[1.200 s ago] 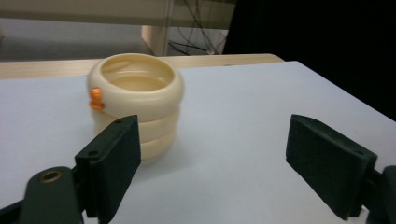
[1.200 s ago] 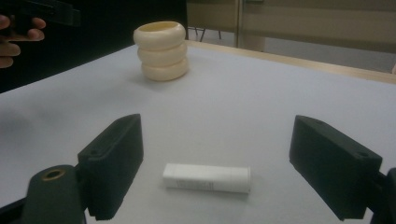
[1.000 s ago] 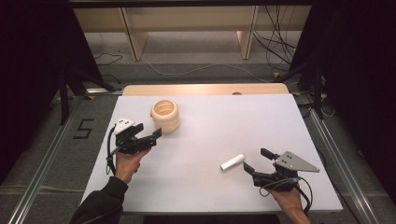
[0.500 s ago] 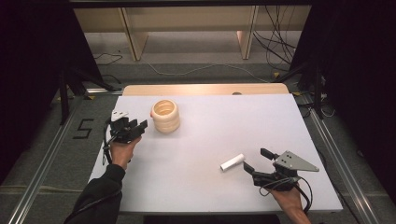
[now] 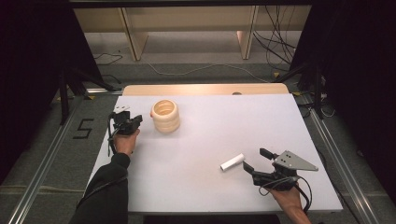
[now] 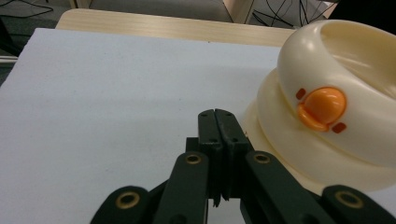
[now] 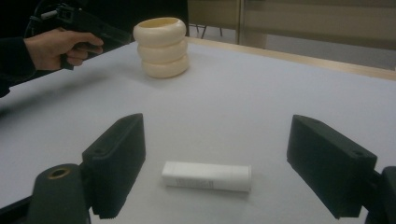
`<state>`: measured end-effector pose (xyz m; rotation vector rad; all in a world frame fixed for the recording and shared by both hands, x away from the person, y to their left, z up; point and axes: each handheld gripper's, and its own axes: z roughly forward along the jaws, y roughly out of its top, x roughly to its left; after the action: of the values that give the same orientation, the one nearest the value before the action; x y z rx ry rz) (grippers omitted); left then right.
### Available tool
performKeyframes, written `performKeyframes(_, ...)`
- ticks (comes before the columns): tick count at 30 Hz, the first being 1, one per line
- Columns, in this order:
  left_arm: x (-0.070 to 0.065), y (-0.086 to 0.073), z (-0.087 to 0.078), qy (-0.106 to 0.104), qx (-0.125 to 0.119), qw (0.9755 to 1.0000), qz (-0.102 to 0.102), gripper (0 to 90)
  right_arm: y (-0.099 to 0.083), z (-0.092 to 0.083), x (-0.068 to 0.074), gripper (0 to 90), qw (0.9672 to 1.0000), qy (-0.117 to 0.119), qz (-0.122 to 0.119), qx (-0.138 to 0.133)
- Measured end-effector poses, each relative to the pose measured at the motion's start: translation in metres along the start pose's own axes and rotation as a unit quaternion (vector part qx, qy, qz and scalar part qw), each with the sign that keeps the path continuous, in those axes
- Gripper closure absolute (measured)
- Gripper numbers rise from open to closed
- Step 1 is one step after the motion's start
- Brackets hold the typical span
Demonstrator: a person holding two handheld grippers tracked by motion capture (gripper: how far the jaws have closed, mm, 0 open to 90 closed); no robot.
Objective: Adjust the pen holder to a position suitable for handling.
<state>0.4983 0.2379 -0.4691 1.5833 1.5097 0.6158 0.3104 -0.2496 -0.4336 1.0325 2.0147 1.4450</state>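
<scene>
2 claws in play. Right claw [image 5: 252, 160] sits near the table's [image 5: 210, 186] near-right corner, jaws wide apart, holding nothing. White cylinder [image 7: 206, 176] lies flat on the table right between those jaws in the right gripper view, side-on to them, touching neither. In the high view the same cylinder [image 5: 232, 162] is just ahead of the jaw tips.

Left claw [image 5: 133, 122] is near the left edge, jaws pressed fully together, gripping nothing. Its tip is just beside the cream ring stack [image 5: 165, 115], which stands upright toward the far-left part of the table. From the left claw [image 6: 218, 135] view, the stack [image 6: 327, 116] shows an orange knob [image 6: 322, 106] on its side; I can't tell whether the tip touches the stack.

Risks, my read:
- Cylinder is round and smooth. If the right jaws close off-centre or too high, it likely rolls or squirts out toward the table middle.
- Coming down too steep could jam a jaw tip into the table before the pads seat.
- Left claw is tight against the stack; any nudge could shove or tip the 3 rings.
</scene>
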Motion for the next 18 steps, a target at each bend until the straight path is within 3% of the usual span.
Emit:
performKeyframes(15, -0.008, -0.001, 0.025, -0.021, 0.015, 0.9997, 0.000, 89.2, -0.001, 0.002, -0.001, 20.9, 1.0000, 0.004, 0.000, 0.003)
performKeyframes(18, -0.011, -0.001, 0.028, -0.026, 0.019, 0.9994, 0.008, 89.2, -0.001, 0.003, 0.000, 20.9, 1.0000, 0.005, -0.001, 0.003)
